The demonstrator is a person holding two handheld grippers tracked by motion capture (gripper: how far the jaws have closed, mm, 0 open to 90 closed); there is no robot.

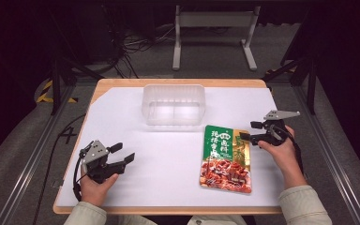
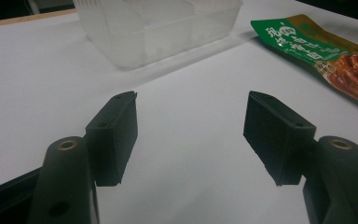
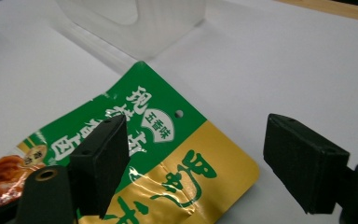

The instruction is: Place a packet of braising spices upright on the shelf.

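Right tongs [image 3: 193, 158] agape over glossy flat pouch [image 3: 168, 154], ribbed translucent tub [image 1: 174, 104]

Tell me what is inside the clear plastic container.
The clear plastic container looks empty: only a divider and the white table cover show through its walls. Glare on the plastic hides parts of its floor.

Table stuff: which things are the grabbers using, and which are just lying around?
Probably in use: food packet, with the open right gripper at its top corner; clear plastic tub; open left gripper.

Just lying about: cables and white stand on the floor.
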